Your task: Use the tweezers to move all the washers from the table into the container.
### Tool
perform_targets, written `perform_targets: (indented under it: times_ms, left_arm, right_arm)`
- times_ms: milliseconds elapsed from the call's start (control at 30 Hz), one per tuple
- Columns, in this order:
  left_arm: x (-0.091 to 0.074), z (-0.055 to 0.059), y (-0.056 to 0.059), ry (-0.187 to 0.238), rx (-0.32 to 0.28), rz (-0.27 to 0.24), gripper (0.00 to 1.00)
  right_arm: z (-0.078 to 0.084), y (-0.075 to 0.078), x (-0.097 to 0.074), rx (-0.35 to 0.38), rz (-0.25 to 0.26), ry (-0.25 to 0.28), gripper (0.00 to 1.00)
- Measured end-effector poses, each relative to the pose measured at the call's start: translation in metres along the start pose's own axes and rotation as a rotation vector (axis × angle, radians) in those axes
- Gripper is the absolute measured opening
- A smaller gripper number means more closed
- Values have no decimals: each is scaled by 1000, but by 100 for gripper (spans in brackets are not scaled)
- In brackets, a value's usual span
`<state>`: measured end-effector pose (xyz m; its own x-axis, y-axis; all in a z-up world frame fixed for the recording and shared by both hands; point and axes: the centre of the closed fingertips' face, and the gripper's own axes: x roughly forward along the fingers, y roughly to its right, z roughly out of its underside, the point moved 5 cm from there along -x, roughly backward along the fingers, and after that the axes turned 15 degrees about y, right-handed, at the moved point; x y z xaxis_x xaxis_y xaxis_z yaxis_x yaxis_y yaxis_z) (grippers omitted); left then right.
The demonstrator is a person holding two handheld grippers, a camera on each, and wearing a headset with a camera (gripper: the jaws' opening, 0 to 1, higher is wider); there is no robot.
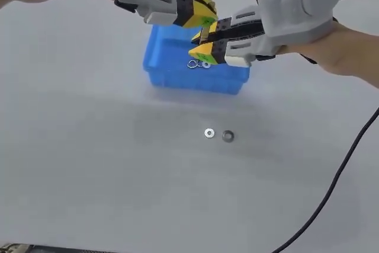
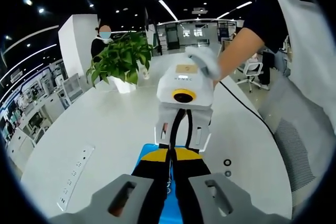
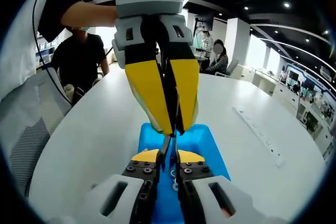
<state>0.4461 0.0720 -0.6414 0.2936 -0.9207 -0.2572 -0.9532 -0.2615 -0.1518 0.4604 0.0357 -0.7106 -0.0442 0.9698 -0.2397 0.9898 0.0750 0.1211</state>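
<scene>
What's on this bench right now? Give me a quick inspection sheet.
Surface: pale grey table.
Job's things: blue container holding several washers; bright washer and darker washer loose on table.
Clutter: power strip.
Grippers: left gripper and right gripper tip to tip above container; fingers too close to judge open or shut.
Cables: black cable across table.
Surroundings: potted plant, seated people.

Tools: 2, namely left tool [image 1: 208,21] and right tool [image 1: 200,50].
Container [image 1: 177,78]: 1, blue.
Washers on the surface [image 1: 89,146]: 2, one bright washer [image 1: 209,133] and one darker washer [image 1: 228,137].
Washers in the container: at least 2 in a cluster [image 1: 198,64]; exact number unclear.
Cable [image 1: 337,176]: 1, black.
</scene>
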Motion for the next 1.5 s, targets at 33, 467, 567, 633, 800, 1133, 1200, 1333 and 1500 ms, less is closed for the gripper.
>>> perform_targets:
  times_ms: [33, 467, 567, 633, 800, 1133, 1200, 1333, 1500]
  left_arm:
    - [0, 0, -1, -4, 5, -2, 5]
    - [-5, -5, -6, 10, 4, -23, 5]
    - [-8, -8, -7, 15, 4, -34, 5]
    - [-10, -10, -7, 20, -1, -40, 5]
    - [-15, -16, -2, 24, -4, -44, 5]
    - [-25, -31, 15, 42, -7, -65, 5]
    - [-27, -32, 22, 34, -4, -55, 5]
    - [-31, -37, 32, 50, -23, -64, 5]
    - [-35, -39, 52, 54, -18, -89, 5]
  right_arm:
    - [0, 0, 0, -1, 2, 0, 13]
    - [1, -1, -8, 35, 38, -38, 28]
    - [-1, -3, -14, 41, 47, -38, 33]
    - [-3, -4, -19, 63, 60, -25, 37]
    - [-6, -10, -30, 73, 88, -21, 52]
    - [-14, -31, -60, 86, 159, -11, 75]
    - [-14, -37, -67, 89, 170, -19, 79]
    - [-10, -50, -83, 112, 189, -28, 83]
    - [-4, -67, -99, 143, 197, -36, 86]
